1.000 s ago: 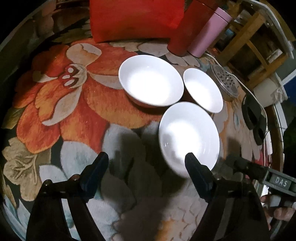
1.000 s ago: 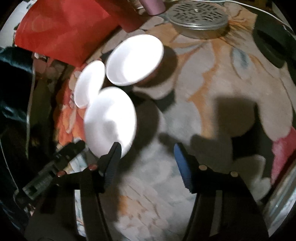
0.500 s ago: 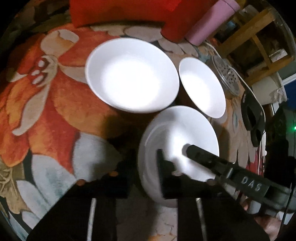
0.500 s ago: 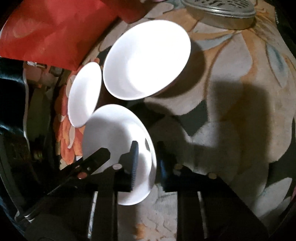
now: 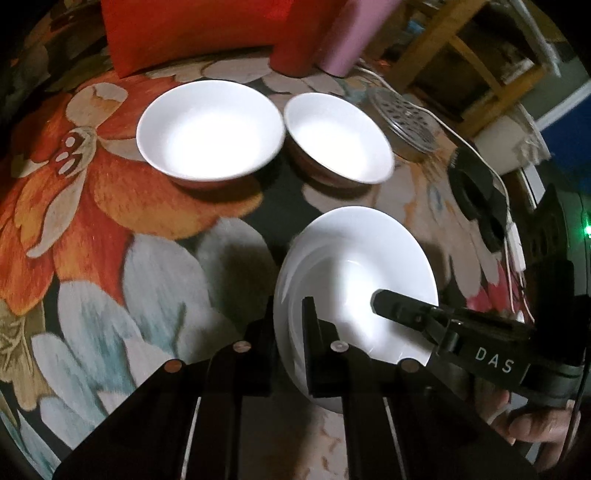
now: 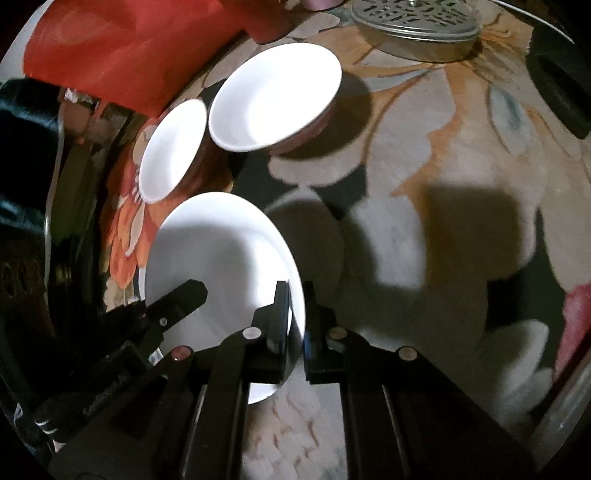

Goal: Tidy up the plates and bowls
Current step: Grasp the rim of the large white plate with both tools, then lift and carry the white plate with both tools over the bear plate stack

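A white plate (image 5: 354, 266) is held above the floral tablecloth by both grippers. My left gripper (image 5: 288, 328) is shut on its left rim. My right gripper (image 6: 297, 317) is shut on its right rim, and shows in the left wrist view (image 5: 406, 306) reaching over the plate. The plate also shows in the right wrist view (image 6: 218, 254). A large white bowl (image 5: 210, 129) and a smaller white bowl (image 5: 340, 136) stand side by side behind the plate; both also appear in the right wrist view, the large one (image 6: 173, 147) left of the smaller one (image 6: 273, 96).
A red box (image 5: 192, 33), a red canister (image 5: 303, 40) and a pink cup (image 5: 351, 40) stand at the table's far edge. A perforated metal lid (image 5: 406, 118), a white cable (image 5: 461, 136) and a black object (image 5: 476, 195) lie to the right.
Both grippers moved in and closed on opposite rims of the plate. The plate has since risen off the cloth, and the view has pulled back from the bowls.
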